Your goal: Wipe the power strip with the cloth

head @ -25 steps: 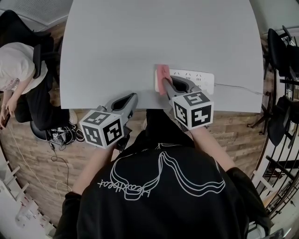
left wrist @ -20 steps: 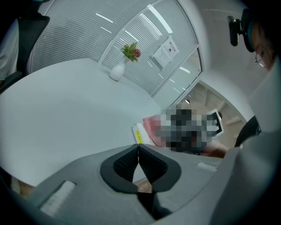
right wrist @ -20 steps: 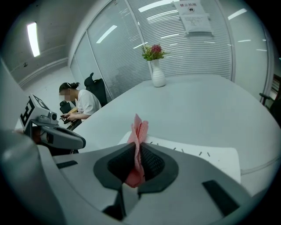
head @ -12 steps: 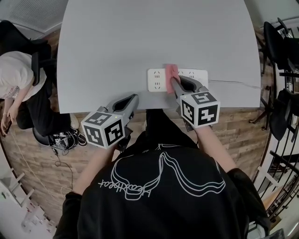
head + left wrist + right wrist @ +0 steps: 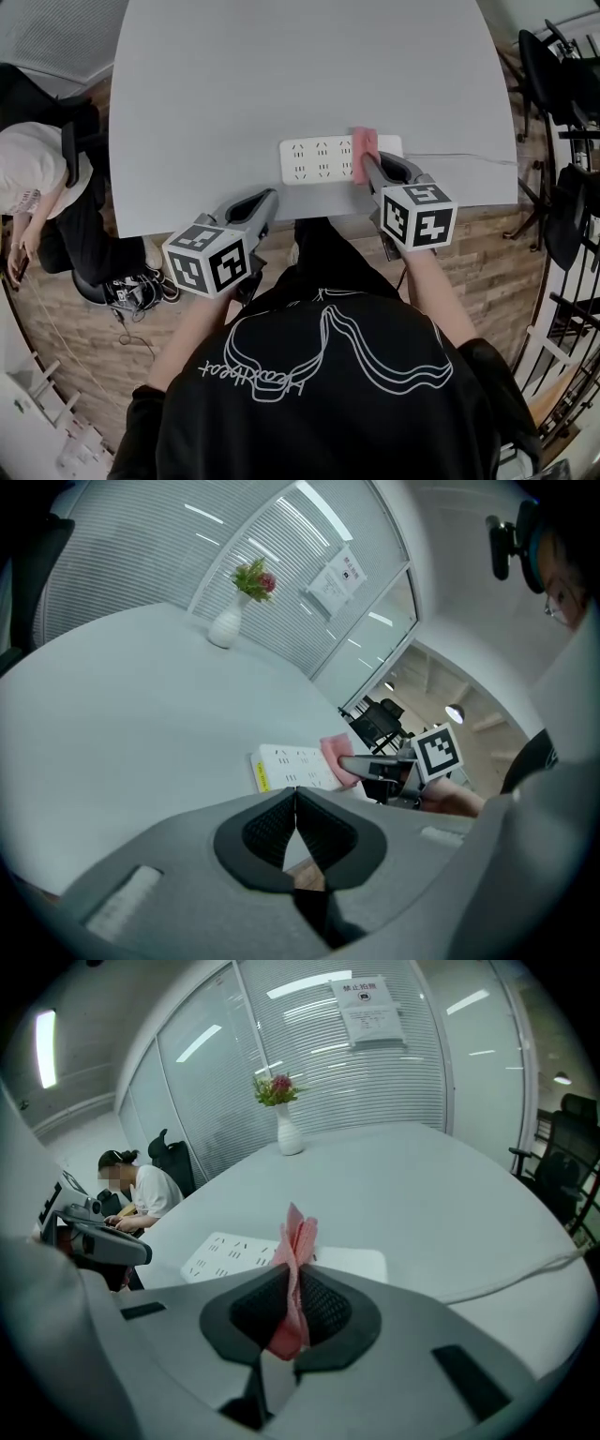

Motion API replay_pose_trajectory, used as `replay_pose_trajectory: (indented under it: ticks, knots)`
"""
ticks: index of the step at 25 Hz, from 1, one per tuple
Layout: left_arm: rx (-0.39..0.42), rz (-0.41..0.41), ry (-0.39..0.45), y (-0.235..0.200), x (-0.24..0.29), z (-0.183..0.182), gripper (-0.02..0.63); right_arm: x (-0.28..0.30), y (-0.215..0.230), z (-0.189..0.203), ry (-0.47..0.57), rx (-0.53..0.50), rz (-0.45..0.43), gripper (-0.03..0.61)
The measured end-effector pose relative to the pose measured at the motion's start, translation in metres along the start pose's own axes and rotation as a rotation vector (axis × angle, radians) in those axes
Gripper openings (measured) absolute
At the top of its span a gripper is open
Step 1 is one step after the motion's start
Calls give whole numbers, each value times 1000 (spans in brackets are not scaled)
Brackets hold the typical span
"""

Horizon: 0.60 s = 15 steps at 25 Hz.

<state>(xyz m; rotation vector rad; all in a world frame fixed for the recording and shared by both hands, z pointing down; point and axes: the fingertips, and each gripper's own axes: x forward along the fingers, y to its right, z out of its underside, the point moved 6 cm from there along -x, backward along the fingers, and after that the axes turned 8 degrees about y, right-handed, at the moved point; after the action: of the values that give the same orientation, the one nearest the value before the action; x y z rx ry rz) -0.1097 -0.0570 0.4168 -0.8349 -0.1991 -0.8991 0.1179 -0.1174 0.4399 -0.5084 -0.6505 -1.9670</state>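
Note:
A white power strip [image 5: 319, 159] lies on the grey table [image 5: 281, 75] near its front edge, its thin cable running off to the right. My right gripper [image 5: 367, 167] is shut on a folded pink cloth [image 5: 364, 150], which rests on the strip's right part. In the right gripper view the pink cloth [image 5: 294, 1260] stands pinched between the jaws above the power strip [image 5: 234, 1255]. My left gripper [image 5: 265, 201] hangs at the table's front edge, left of the strip, shut and holding nothing. From the left gripper view the power strip [image 5: 286, 766] and pink cloth [image 5: 336, 757] lie ahead on the right.
A white vase with flowers [image 5: 286, 1119] stands at the table's far side. A seated person [image 5: 37, 169] is at the left beside the table. Black chairs [image 5: 562, 84] stand at the right. The strip's cable [image 5: 464, 157] trails toward the table's right edge.
My right gripper has slid the pink cloth rightward along the power strip, from its left end to its right part. The left gripper has stayed where it was.

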Motion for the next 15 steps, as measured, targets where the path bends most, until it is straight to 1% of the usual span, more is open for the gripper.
replay_pose_trajectory:
  ticks: [7, 15]
  knots:
    - [23, 8, -11, 13, 2, 2, 14, -18, 30, 8, 22, 22, 61, 38]
    - [62, -6, 18, 28, -16, -1, 14, -38, 56, 16, 45, 3, 138, 38]
